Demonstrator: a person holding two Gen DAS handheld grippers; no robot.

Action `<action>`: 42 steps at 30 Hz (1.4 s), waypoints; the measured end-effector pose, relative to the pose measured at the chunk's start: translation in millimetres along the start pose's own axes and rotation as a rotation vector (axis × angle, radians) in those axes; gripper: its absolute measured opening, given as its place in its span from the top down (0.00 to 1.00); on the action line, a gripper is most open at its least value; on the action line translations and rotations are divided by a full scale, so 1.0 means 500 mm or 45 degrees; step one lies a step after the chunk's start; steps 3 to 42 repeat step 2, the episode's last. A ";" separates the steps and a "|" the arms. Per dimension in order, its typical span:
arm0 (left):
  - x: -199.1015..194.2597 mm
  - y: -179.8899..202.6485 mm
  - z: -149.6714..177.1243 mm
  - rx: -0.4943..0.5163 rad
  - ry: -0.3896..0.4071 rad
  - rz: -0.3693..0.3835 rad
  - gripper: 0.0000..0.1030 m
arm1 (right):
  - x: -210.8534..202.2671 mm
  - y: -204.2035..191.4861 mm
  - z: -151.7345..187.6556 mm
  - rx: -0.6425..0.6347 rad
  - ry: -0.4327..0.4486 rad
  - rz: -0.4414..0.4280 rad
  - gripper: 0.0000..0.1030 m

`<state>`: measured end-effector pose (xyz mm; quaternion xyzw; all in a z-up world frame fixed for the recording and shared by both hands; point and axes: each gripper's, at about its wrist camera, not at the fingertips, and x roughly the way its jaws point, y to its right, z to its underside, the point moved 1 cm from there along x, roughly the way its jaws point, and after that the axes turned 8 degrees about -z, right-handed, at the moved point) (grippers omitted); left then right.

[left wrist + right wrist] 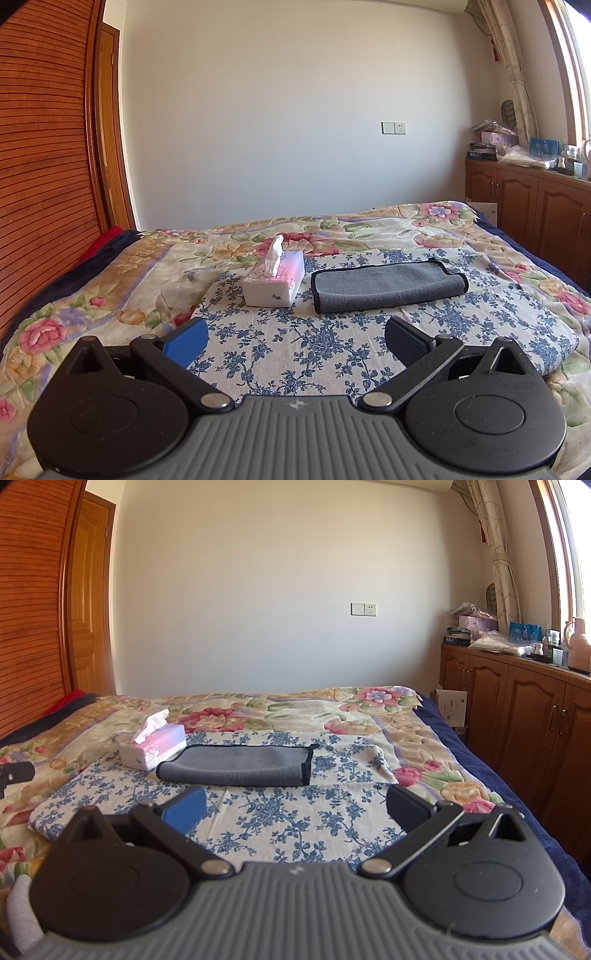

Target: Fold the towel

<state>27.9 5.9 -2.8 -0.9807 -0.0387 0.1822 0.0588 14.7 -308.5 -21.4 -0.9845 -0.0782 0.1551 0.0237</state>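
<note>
grey towel [388, 286] w/ a black edge trim is lying folded into a long strip on the blue-flower cloth [295, 343], which is spread over a big floral blanket [92, 295] on the bed. right wrist cam shows the same towel [236, 766] from a bit further right. it lies flat, long side running left-right, w/ one short end showing the black trim.

tissue box [275, 278] sits just beside the towel's left end, pink/white, one tissue poking up. from the right cam the box [153, 747] looks like it's almost touching the towel corner, can't tell if it actually is.

left gripper [295, 338] is spread wide, nothing between the pads, hanging over the flower cloth on the near side of the towel, not touching it. right gripper [297, 806] same deal: wide apart, empty, near side of the towel.

wood cabinets [517, 701] along the right wall w/ clutter on top, wood wardrobe [44, 147] on the left.
</note>
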 end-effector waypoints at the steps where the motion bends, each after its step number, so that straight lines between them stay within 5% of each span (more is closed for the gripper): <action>1: 0.000 0.001 0.000 0.000 0.000 0.001 0.00 | 0.000 0.000 0.000 -0.001 0.000 0.000 0.00; 42: 0.001 -0.001 0.000 0.000 0.001 0.001 0.00 | 0.001 0.000 0.000 0.000 -0.001 0.000 0.00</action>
